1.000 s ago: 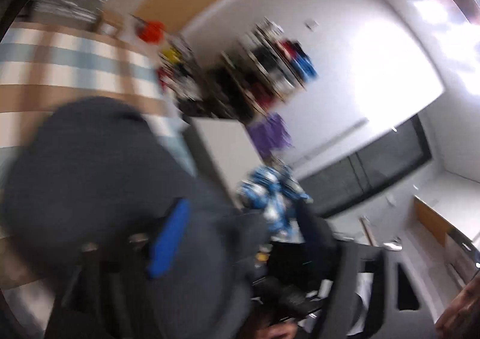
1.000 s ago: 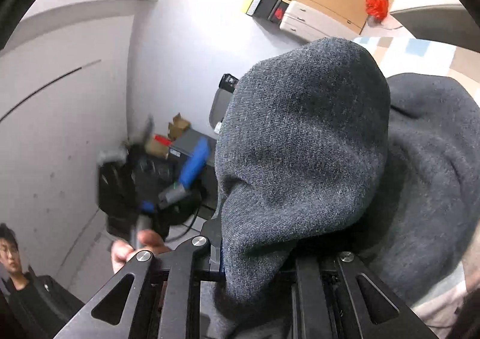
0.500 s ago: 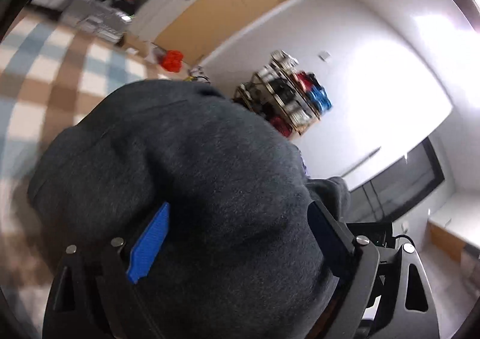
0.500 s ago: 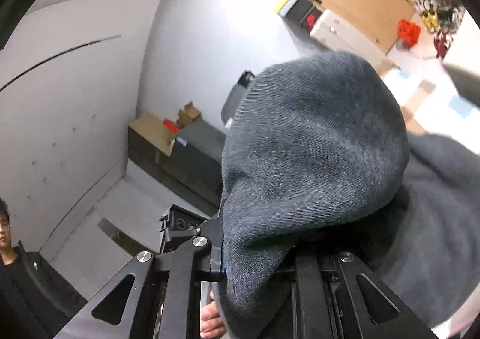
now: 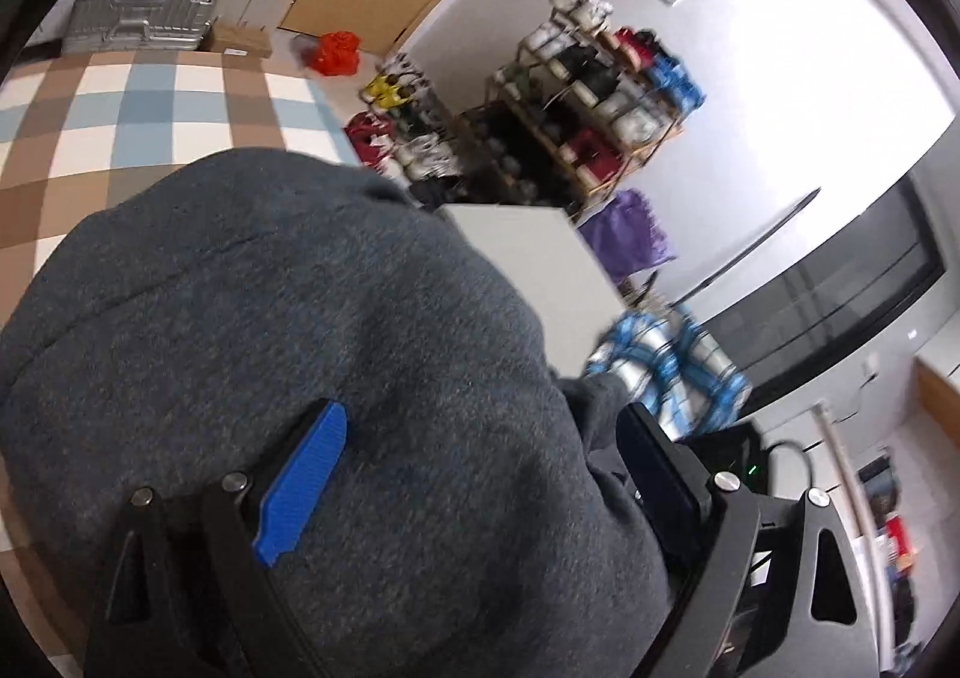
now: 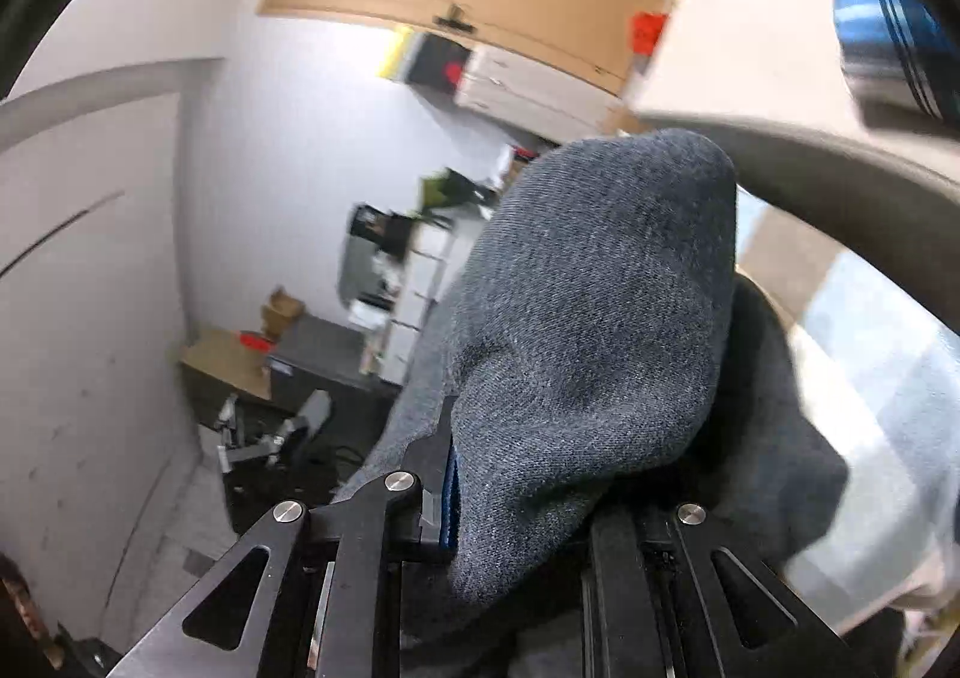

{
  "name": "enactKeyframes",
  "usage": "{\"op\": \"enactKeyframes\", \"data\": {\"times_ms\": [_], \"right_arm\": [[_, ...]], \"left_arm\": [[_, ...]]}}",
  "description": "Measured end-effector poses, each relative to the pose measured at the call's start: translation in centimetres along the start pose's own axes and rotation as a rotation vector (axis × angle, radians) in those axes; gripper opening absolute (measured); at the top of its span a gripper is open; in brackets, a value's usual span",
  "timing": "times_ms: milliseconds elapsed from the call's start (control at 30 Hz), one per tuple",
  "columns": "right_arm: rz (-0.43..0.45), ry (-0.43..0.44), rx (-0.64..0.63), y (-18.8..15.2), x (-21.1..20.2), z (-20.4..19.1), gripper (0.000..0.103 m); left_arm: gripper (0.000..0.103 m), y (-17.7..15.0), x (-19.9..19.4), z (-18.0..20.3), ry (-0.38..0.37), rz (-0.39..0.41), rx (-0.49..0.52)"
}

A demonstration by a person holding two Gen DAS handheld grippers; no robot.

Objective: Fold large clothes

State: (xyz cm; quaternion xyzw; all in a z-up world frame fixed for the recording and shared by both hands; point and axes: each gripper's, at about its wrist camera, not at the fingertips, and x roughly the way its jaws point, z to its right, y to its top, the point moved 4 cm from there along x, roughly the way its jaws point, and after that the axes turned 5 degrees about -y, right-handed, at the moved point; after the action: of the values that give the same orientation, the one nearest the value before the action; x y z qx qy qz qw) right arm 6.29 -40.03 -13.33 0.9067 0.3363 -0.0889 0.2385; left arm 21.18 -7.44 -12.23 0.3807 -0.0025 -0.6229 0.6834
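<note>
Presently we list one dark grey garment (image 5: 312,354), bunched and lifted above the checked floor (image 5: 138,102). Our left gripper (image 5: 480,474) is clenched on a thick fold of it, blue finger pad (image 5: 303,489) showing. Our right gripper (image 6: 516,504) grasps another fold (image 6: 588,330), fabric draped over both fingers. Behind the garment: shoe rack (image 5: 588,102), red bag (image 5: 336,53).

grey garment (image 5: 312,378) blocking left view, white table (image 5: 528,264) just beyond
</note>
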Motion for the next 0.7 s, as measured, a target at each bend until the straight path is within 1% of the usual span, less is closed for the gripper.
{"op": "enactKeyframes", "data": {"times_ms": [67, 100, 133, 167, 200, 233, 267, 300, 367, 400, 433, 467, 500, 533, 567, 600, 633, 667, 700], "right_arm": [[-0.032, -0.049, -0.009, 0.7, 0.9, 0.4, 0.015], [-0.061, -0.049, 0.008, 1.0, 1.7, 0.9, 0.015], [-0.098, -0.020, 0.060, 1.0, 2.2, 2.0, 0.016], [-0.122, 0.012, 0.097, 1.0, 2.6, 2.4, 0.021], [-0.152, 0.063, 0.126, 1.1, 2.8, 3.3, 0.023], [-0.158, 0.086, 0.134, 1.0, 2.7, 3.4, 0.027], [-0.163, 0.092, 0.139, 0.6, 2.1, 3.2, 0.039], [-0.153, 0.073, 0.132, 0.4, 1.5, 2.8, 0.046], [-0.097, 0.005, 0.065, 0.6, -0.6, 1.4, 0.069], [-0.074, -0.025, 0.037, 0.7, -1.0, 0.8, 0.075], [-0.042, -0.047, -0.022, 0.7, -2.1, -0.6, 0.086], [-0.013, -0.056, -0.067, 0.5, -3.1, -1.7, 0.089], [0.037, -0.061, -0.132, 0.2, -4.8, -3.6, 0.089], [0.066, -0.054, -0.185, -0.2, -5.8, -5.2, 0.089], [0.096, -0.053, -0.250, -0.6, -6.7, -6.9, 0.093], [0.128, -0.076, -0.343, -0.9, -7.1, -9.2, 0.097], [0.129, -0.113, -0.408, -1.1, -6.8, -10.7, 0.103], [0.103, -0.156, -0.456, -1.3, -6.2, -11.5, 0.103], [0.053, -0.191, -0.491, -1.2, -4.6, -12.1, 0.103]], "left_arm": [[0.088, -0.3, 0.1, -0.1, 0.024, -0.012, 0.030], [0.088, -0.6, 0.2, 0.0, 0.043, -0.025, 0.043], [0.088, -0.9, 0.2, 0.1, 0.058, -0.036, 0.058], [0.088, -1.2, 0.2, 0.2, 0.070, -0.042, 0.076], [0.088, -1.5, -0.2, 0.5, 0.090, -0.039, 0.090], [0.088, -1.9, -0.4, 0.9, 0.102, -0.041, 0.098], [0.088, -2.2, -0.6, 1.1, 0.109, -0.043, 0.107], [0.088, -2.4, -1.0, 1.6, 0.125, -0.039, 0.119], [0.089, -3.3, -1.9, 2.6, 0.134, -0.031, 0.139], [0.089, -3.6, -2.1, 2.9, 0.144, -0.036, 0.163], [0.089, -3.9, -1.9, 2.9, 0.163, -0.043, 0.187], [0.089, -4.2, -1.8, 2.8, 0.173, -0.050, 0.195], [0.089, -4.3, -1.5, 2.4, 0.184, -0.050, 0.193], [0.090, -4.3, -1.3, 2.0, 0.183, -0.032, 0.178], [0.094, -4.2, -1.1, 1.7, 0.176, -0.022, 0.168], [0.099, -4.2, -0.7, 1.7, 0.180, -0.010, 0.158], [0.101, -4.1, -0.3, 1.7, 0.187, -0.001, 0.149], [0.101, -4.1, 0.2, 1.8, 0.208, 0.004, 0.151], [0.101, -4.1, 0.8, 2.1, 0.222, 0.009, 0.169]]}}
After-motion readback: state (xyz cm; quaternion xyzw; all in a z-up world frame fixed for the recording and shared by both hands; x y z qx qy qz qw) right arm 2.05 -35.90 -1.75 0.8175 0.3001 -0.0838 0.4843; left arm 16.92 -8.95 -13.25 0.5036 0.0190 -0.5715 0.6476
